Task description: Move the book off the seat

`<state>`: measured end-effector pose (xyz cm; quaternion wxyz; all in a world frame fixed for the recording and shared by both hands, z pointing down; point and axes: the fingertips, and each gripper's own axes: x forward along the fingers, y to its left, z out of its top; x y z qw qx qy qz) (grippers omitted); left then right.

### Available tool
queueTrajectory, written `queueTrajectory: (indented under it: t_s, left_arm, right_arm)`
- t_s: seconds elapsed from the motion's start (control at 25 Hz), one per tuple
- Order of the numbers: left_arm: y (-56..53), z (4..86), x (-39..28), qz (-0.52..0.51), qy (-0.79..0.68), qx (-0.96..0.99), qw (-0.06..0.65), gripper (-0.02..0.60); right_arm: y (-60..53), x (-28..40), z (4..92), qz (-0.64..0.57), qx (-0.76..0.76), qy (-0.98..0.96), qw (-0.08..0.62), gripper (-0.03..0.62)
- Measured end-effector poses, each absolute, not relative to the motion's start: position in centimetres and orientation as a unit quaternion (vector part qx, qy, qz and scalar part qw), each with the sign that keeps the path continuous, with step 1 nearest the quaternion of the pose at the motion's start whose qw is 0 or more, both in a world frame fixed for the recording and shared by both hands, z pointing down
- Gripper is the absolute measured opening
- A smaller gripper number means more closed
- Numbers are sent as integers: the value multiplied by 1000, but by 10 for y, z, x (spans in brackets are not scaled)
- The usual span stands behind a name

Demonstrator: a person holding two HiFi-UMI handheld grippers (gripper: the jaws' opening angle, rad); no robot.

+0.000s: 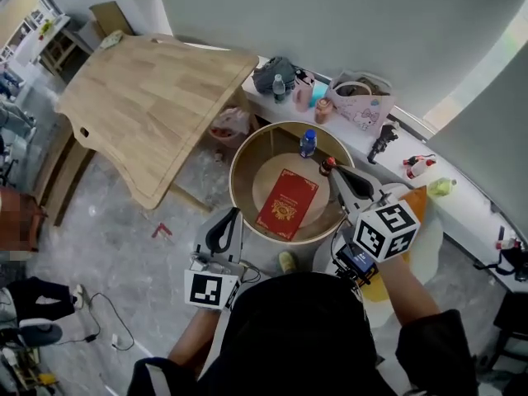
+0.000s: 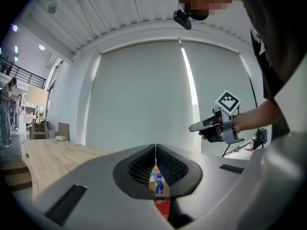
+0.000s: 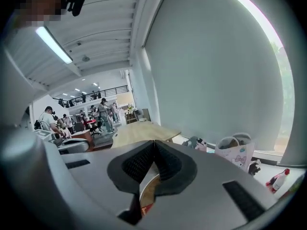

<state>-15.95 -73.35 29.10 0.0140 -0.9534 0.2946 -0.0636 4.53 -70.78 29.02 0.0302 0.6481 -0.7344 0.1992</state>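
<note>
In the head view, the round tub-shaped seat (image 1: 243, 151) holds the red book (image 1: 287, 204), lying flat on the middle of its pale floor, and 1 blue-labelled bottle (image 1: 308, 143) standing at 12 o'clock just inside the wall. The left gripper (image 1: 233, 214) hangs outside the rim at 7 o'clock and the right gripper (image 1: 331, 168) is over the rim at 3 o'clock; neither touches the book. A wooden table (image 1: 148, 97) lies at 10 o'clock from the seat, and a pale printed bag (image 1: 363, 106) stands at 1 o'clock on a white ledge (image 1: 462, 196); its contents cannot be made out. In the left gripper view, the left gripper (image 2: 155, 150) has its 2 jaws pressed together at the tips with nothing between them; the bottle (image 2: 159, 184) and a strip of the book (image 2: 162, 210) show below them, and the right gripper (image 2: 194, 127) is held up at 2 o'clock. In the right gripper view, the right gripper (image 3: 154, 145) also has its jaws fully together and empty, with the seat's rim (image 3: 148, 190) and a sliver of the book (image 3: 144, 209) beneath, the table (image 3: 139, 131) beyond, and the bag (image 3: 235, 150) at 3 o'clock.
</note>
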Motion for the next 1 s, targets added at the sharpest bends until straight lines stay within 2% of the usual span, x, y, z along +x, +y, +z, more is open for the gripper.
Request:
queueTrajectory:
  t_s: [0.24, 1.0]
  left_arm:
    - [-725, 275, -167, -53, 302, -952, 10, 14]
    - [-717, 280, -153, -47, 306, -951, 5, 14]
  right_arm:
    - [-678, 56, 281, 193, 670, -716, 8, 14]
    - [-673, 69, 280, 165, 673, -720, 39, 14]
